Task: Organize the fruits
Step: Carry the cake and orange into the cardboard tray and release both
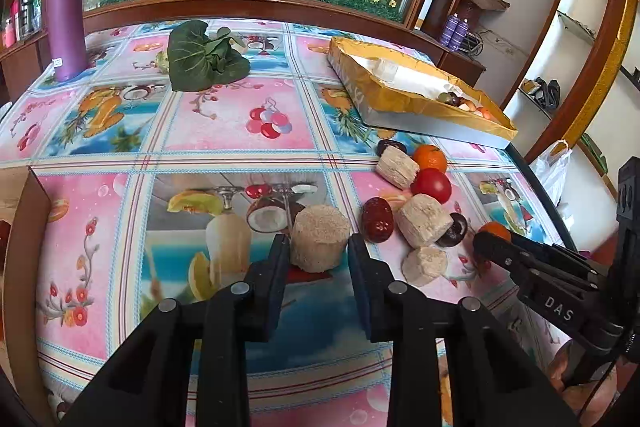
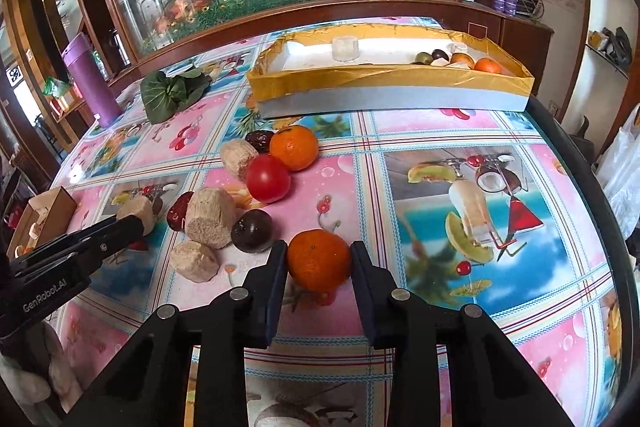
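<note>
My left gripper (image 1: pixel 318 243) is shut on a beige cylinder-shaped piece (image 1: pixel 319 227) that stands on the tablecloth; the pads press on both its sides. My right gripper (image 2: pixel 319 251) is shut on an orange tangerine (image 2: pixel 318 265) that rests on the table. Between the two lies a loose pile: a red tomato (image 2: pixel 267 178), a second tangerine (image 2: pixel 294 147), a dark round fruit (image 2: pixel 253 231), a red date (image 2: pixel 179 211) and several more beige pieces (image 2: pixel 210 211). In the left wrist view the right gripper (image 1: pixel 486 243) shows at the right edge.
A shallow gold-rimmed box (image 2: pixel 380 87) at the back right holds several fruits in its right end. A green leafy vegetable (image 1: pixel 204 57) and a tall purple bottle (image 1: pixel 66 11) stand at the far left. A brown cardboard box (image 1: pixel 24 227) sits at the left edge. The table's dark edge (image 2: pixel 592 187) runs along the right.
</note>
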Tool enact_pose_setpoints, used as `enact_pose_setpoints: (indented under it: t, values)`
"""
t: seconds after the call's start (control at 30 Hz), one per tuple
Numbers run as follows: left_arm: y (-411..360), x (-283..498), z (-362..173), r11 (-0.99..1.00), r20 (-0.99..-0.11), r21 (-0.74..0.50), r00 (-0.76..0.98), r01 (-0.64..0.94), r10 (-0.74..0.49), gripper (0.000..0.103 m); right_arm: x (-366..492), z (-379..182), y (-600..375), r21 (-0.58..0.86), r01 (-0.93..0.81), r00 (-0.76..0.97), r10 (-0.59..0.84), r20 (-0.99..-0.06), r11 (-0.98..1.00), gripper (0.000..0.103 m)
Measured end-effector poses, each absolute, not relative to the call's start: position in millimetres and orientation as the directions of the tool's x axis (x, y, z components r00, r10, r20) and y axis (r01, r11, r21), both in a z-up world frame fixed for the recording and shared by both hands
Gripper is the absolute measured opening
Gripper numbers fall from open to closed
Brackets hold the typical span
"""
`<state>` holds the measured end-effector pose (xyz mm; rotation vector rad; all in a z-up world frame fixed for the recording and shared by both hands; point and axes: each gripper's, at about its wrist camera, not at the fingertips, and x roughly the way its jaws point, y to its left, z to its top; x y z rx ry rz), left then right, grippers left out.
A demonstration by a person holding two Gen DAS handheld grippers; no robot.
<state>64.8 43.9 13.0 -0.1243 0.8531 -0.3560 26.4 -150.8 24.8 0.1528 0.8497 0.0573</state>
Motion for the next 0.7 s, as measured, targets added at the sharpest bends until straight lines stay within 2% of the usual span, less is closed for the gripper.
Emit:
enact_pose_setpoints:
  t: [0.37, 0.53, 0.7]
  values:
    - [66.3, 2.2, 63.9, 0.927, -0.629, -0.246, 0.681, 0.282, -0.374, 0.029, -12.3, 45.8, -141.0, 0.123, 0.017, 0.678, 0.078, -0.730, 0.992, 0.034]
    - [105.7, -31.4, 87.3, 0.925, -0.568, -0.275, 0.732, 0.263, -0.377, 0.029, -38.9, 80.4, -114.3, 0.120, -0.048, 0.720, 0.118, -0.684, 0.992, 0.034]
    - [167.9, -59.9, 106.7, 0.938, -0.518, -0.290, 0.793, 0.191, -0.321, 0.029, -55.5, 113.1, -65.4, 0.110, -0.164, 0.746, 0.196, -0.636, 0.980, 0.034]
